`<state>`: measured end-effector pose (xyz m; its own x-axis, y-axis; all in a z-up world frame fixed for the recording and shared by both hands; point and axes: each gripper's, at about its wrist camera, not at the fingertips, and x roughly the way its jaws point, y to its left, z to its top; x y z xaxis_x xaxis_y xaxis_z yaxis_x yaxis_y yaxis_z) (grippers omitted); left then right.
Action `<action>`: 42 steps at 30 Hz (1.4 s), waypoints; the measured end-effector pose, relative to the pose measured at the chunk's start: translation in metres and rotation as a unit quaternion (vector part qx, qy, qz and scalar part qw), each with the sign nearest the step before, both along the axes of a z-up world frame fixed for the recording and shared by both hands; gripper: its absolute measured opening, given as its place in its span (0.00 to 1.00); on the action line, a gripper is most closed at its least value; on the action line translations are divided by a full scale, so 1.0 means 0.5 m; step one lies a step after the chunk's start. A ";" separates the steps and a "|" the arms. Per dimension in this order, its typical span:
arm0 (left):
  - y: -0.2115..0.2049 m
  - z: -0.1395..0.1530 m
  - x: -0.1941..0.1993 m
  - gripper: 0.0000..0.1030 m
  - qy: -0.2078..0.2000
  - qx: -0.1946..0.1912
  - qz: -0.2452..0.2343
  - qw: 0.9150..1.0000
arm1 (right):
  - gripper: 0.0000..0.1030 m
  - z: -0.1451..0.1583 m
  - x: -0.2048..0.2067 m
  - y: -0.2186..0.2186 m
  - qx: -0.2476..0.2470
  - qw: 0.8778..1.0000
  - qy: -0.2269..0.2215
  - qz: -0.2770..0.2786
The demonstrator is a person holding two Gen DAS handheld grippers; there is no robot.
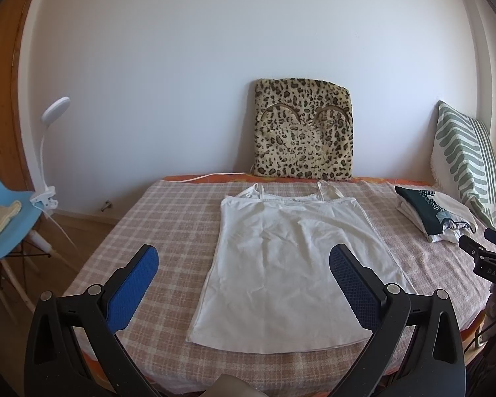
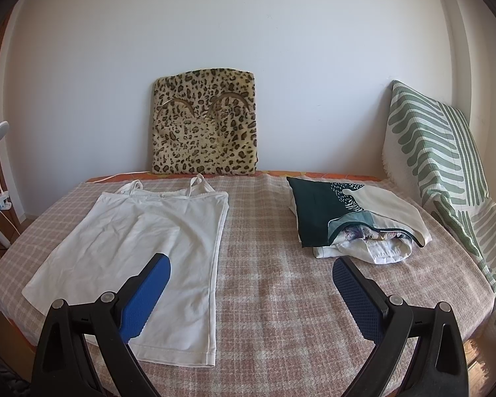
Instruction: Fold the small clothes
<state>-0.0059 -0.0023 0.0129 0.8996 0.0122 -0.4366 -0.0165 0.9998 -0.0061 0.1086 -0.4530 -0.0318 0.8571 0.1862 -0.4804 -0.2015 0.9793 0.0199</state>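
With the white camisole [image 1: 291, 264] lying flat mid-bed, straps toward the wall, both hand-held grippers, left [image 1: 244, 264] and right [image 2: 251, 276], hover spread and empty; pinch one side seam's two ends and fold lengthwise.

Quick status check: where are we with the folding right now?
Done: a folded pile sits at the right of the bed. In hand: nothing; the left gripper and right gripper hover with jaws open. Left: the white camisole lies flat, not yet folded.
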 end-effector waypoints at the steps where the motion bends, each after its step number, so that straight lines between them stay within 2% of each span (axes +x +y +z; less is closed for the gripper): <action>1: 0.000 0.000 0.000 1.00 0.000 0.000 0.000 1.000 | 0.97 0.000 0.001 0.000 0.000 1.000 0.000 0.000; 42: 0.001 0.004 -0.003 1.00 0.002 0.002 0.001 1.000 | 0.97 -0.001 0.001 0.002 -0.001 1.000 0.002 0.000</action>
<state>-0.0074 -0.0018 0.0148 0.8977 0.0163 -0.4403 -0.0190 0.9998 -0.0017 0.1090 -0.4518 -0.0323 0.8552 0.1851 -0.4841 -0.2010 0.9794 0.0195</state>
